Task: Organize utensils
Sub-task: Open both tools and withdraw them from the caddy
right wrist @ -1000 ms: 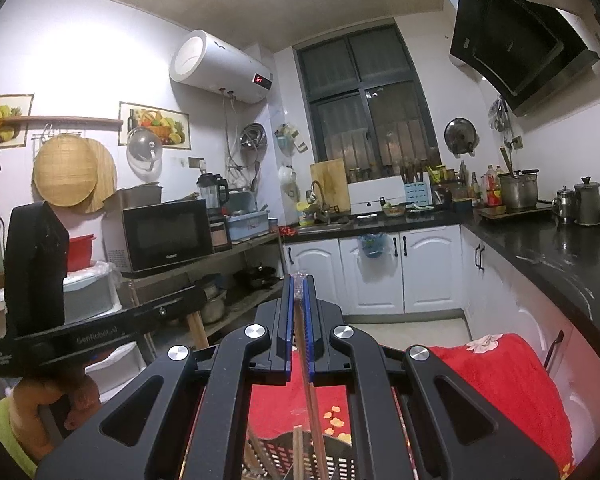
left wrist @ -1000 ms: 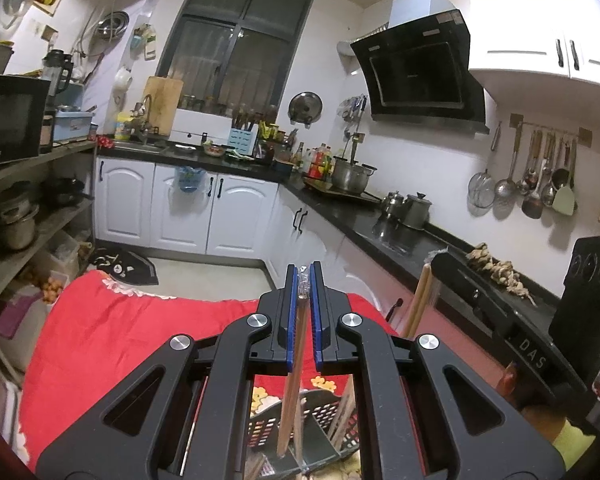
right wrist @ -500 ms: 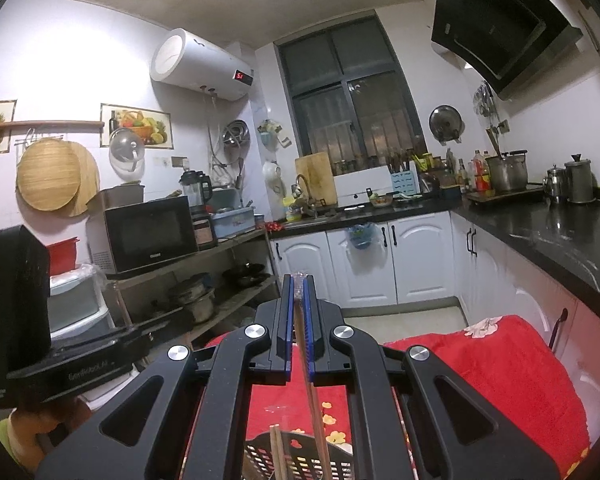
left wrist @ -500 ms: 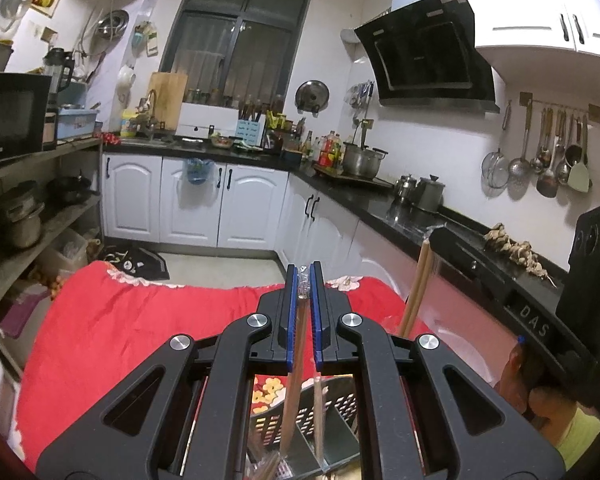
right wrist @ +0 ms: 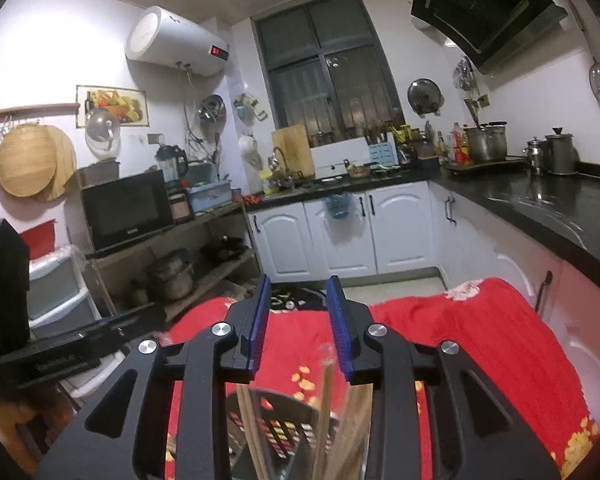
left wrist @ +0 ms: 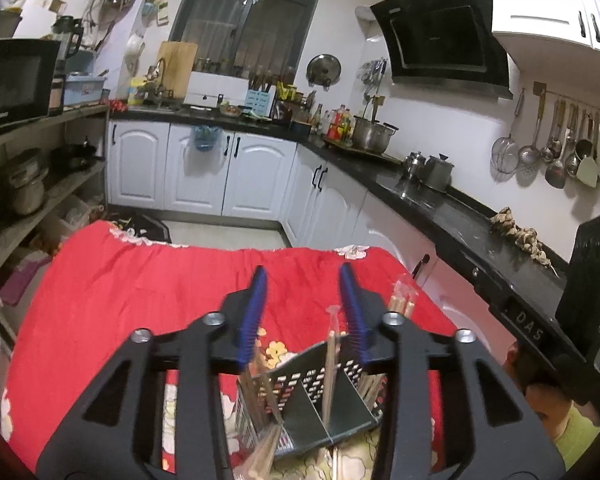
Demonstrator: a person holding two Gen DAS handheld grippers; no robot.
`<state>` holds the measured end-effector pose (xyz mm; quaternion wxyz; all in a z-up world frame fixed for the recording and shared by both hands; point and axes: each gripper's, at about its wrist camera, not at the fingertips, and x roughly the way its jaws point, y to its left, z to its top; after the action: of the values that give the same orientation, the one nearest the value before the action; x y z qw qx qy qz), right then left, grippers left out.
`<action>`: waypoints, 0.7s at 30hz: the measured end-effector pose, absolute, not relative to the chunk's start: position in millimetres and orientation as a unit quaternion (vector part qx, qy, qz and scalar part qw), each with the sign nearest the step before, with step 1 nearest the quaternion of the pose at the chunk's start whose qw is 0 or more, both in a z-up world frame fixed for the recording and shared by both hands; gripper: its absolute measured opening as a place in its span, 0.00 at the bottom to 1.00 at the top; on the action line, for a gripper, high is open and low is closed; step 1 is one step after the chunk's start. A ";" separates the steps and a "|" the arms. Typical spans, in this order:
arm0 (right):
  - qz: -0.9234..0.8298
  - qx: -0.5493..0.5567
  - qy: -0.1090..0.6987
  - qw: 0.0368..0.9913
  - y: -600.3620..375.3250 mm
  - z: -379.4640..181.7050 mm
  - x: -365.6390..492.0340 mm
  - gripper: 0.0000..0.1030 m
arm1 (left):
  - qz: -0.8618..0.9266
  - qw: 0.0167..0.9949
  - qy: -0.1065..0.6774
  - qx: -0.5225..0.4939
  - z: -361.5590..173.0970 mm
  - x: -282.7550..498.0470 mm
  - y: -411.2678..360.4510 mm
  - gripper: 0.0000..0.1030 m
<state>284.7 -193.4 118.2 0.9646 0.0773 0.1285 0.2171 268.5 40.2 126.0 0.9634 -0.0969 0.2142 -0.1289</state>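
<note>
A black perforated utensil holder [left wrist: 312,404] with dividers stands on the red floral tablecloth [left wrist: 140,292], just under both grippers. Wooden chopsticks [left wrist: 329,372] in clear sleeves stand upright in its compartments; they also show in the right wrist view [right wrist: 324,412]. My left gripper [left wrist: 303,280] is open above the holder, with one chopstick standing free between its blue pads. My right gripper [right wrist: 296,288] is open too, above the holder [right wrist: 276,432], with a chopstick loose below it. Each gripper body shows at the other view's edge.
The table sits in a kitchen. A black countertop [left wrist: 440,208] with pots runs along the right. White cabinets [left wrist: 204,176] are at the back. A shelf with a microwave [right wrist: 124,210] stands at the left. Hanging ladles [left wrist: 556,148] are on the right wall.
Both grippers were shut on a chopstick each and have opened. The chopsticks have dropped into the holder. Both grippers have tilted down towards the table.
</note>
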 end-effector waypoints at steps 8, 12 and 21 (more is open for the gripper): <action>0.207 0.065 0.154 0.964 -204.9 107.6 264.0 0.44 | -0.126 0.964 0.208 -0.102 131.5 245.8 44.7 0.63; 0.199 0.061 0.170 0.963 -211.1 105.9 253.2 0.50 | -0.120 0.965 0.210 -0.104 131.9 233.8 45.5 0.89; 0.201 0.051 0.201 0.957 -220.7 94.8 224.0 0.65 | -0.124 0.965 0.211 -0.099 124.7 204.1 43.0 0.90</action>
<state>224.0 -220.7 94.8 0.9574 0.0512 0.2012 0.2008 204.1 43.0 124.6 0.9645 -0.0991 0.2108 -0.1244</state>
